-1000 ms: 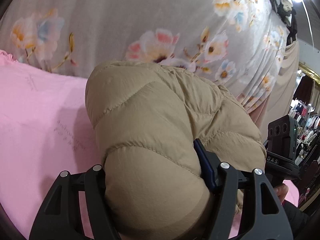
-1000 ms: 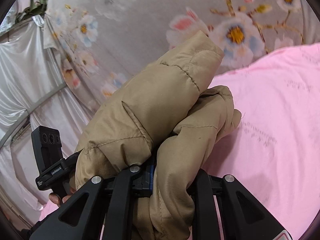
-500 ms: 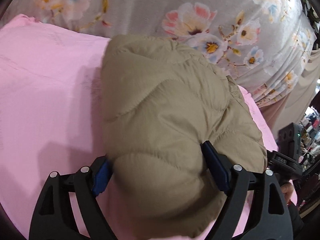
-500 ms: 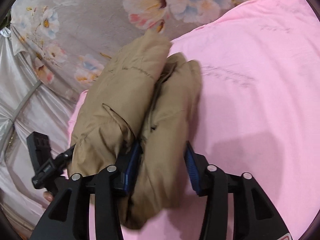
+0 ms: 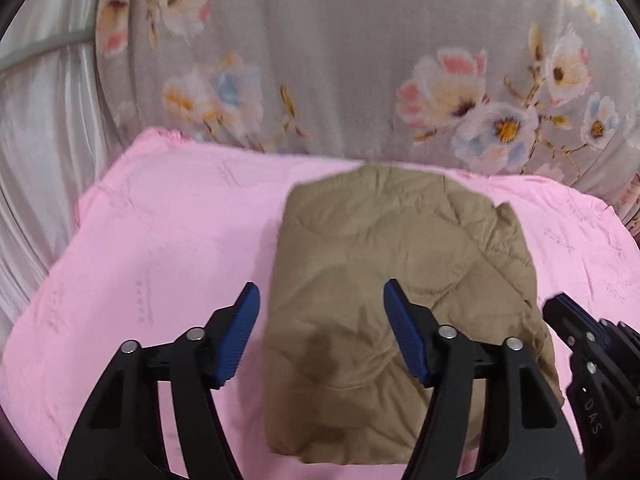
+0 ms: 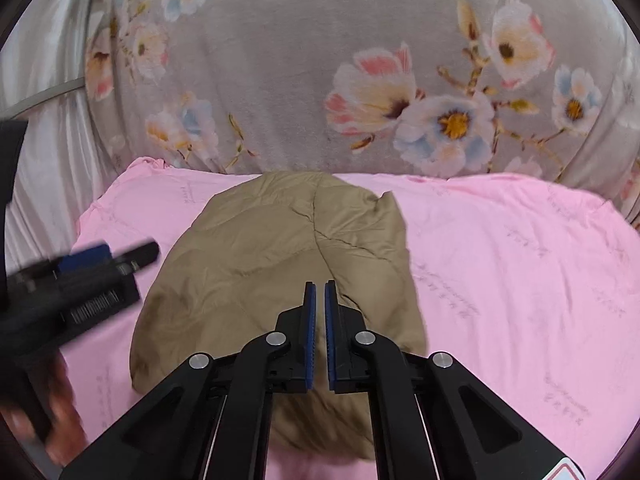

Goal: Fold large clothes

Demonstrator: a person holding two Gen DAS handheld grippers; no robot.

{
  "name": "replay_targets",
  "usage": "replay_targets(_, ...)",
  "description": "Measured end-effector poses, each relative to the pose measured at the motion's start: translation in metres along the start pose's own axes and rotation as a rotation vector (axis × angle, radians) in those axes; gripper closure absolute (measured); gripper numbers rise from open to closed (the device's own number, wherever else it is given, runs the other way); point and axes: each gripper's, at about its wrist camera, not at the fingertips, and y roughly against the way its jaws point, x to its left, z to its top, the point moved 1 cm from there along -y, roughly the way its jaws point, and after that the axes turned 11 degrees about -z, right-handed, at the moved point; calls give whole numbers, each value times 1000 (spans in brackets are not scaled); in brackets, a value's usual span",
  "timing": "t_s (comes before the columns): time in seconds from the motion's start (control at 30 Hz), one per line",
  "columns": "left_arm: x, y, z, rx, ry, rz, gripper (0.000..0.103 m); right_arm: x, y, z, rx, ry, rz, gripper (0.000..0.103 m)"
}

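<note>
One tan quilted puffer jacket, folded into a bundle, lying on pink sheet near floral blanket; probably light, soft, springy, slippery-shelled, best pinched at a thick folded edge. Left gripper wide apart, empty; right gripper nearly closed, empty

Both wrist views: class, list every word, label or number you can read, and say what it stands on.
"DAS": on the black body of the right gripper, seen at the left wrist view's right edge.
Faint grey script printed across the pink sheet: too blurred to read.
Barcode-like label on the left gripper: unreadable.
Folded tan quilted jacket: no text.
</note>
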Motion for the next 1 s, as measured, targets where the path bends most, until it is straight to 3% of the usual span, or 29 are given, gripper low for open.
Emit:
replay_targets(0.17, -1, -46, -22, 80, 10, 27, 45, -7, -43, -10, 63, -16, -2, 100)
replay_targets(0.33, -7, -59, -27, 51, -53, 75, 44, -8, -66, -24, 93, -34, -2, 101)
replay_targets(0.73, -3, -91, -24, 8, -90, 105, 43, 3, -91, -36, 58, -37, -40, 102)
replay_targets(1.0, -3, -110, -19, -16, -109, 117, 43, 3, -106, -34, 79, -63, -30, 102)
